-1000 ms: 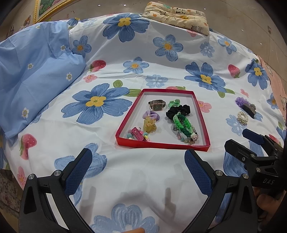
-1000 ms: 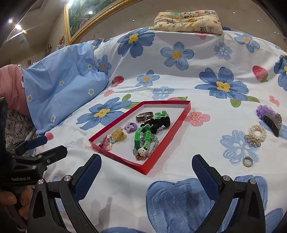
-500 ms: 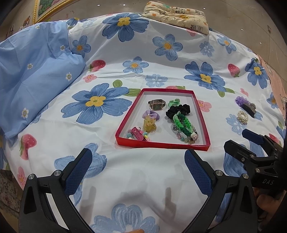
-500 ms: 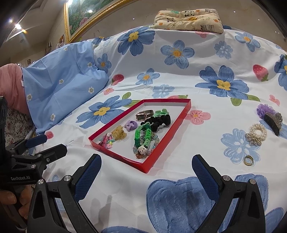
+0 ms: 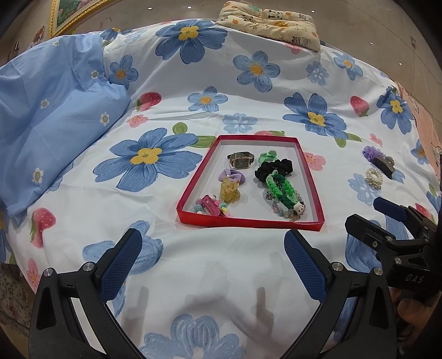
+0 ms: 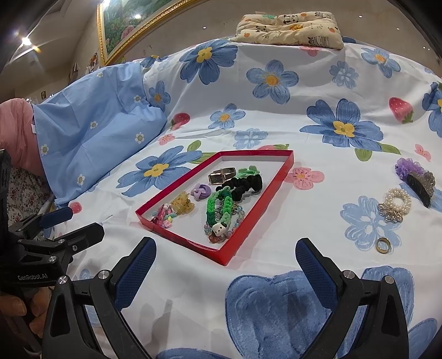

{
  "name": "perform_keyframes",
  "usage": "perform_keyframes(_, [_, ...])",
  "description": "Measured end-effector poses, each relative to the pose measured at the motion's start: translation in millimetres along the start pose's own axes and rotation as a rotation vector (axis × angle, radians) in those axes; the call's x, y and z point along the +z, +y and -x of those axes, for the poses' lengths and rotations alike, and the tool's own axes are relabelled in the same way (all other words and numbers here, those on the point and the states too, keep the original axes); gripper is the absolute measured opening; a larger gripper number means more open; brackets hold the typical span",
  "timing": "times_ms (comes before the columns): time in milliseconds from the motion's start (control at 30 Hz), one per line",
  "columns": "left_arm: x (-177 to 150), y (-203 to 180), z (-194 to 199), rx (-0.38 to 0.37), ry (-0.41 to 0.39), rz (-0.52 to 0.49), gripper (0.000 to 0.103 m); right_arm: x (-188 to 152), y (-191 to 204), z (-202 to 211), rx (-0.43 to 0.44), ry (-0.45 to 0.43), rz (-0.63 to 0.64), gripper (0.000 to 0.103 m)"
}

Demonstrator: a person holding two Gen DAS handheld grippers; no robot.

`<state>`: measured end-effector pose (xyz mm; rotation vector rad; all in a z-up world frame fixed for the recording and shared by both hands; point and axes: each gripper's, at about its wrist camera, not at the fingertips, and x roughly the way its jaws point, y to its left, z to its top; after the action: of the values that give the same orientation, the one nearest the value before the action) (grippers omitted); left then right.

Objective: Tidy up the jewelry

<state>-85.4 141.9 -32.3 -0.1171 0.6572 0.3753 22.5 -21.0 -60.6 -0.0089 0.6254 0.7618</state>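
A red tray lies on the flowered bedspread and holds a watch, a black scrunchie, a green braided bracelet, a yellow claw clip and small hair pieces. On the bed to its right lie a pearl scrunchie, a gold ring, a black hair clip and a purple scrunchie. My left gripper and right gripper are open and empty, near the tray's front edge.
A blue pillow lies to the left of the tray. A folded panda-print cushion sits at the far edge of the bed. A framed picture hangs on the wall behind.
The right wrist view has shifted slightly forward; the tray and loose pieces sit a little lower in it. The left gripper has barely moved. Both stay open.
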Motion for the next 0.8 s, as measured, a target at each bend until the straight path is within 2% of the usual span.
perform_keyframes(800, [2.8,2.0,-5.1,-0.017,-0.002,-0.018,0.103,0.9,0.2,-1.0,0.0,0.003,-0.002,0.102])
